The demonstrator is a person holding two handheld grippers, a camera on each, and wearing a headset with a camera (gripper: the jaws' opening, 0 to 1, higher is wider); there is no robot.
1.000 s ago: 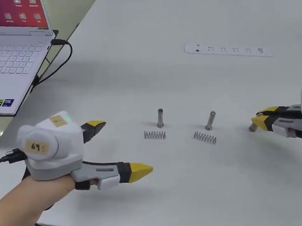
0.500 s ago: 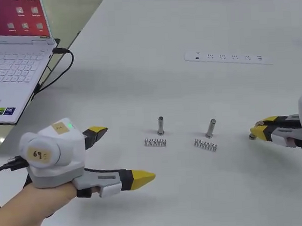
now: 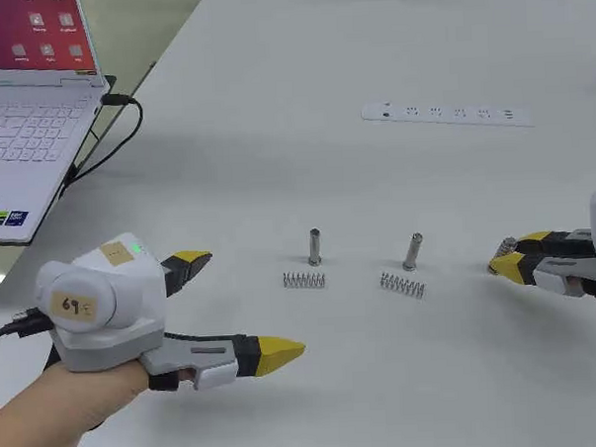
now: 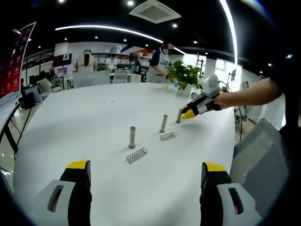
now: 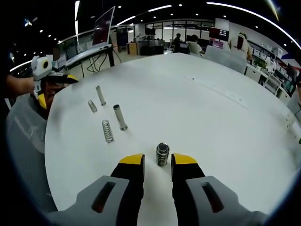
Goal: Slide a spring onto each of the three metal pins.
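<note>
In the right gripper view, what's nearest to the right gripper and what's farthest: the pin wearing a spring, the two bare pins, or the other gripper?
1. Pin wearing a spring, just ahead of the right gripper.
2. Nearer bare pin, up and to the left.
3. Farther bare pin, beyond it.
4. Left gripper, far left, past the pins.

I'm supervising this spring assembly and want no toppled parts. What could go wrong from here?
1. The right tool has its tips closely flanking the spring-fitted pin; a sideways pull-away could topple it.
2. Each loose spring, such as the left spring, lies close beside a bare pin; grabbing it might knock that freestanding pin over.
</note>
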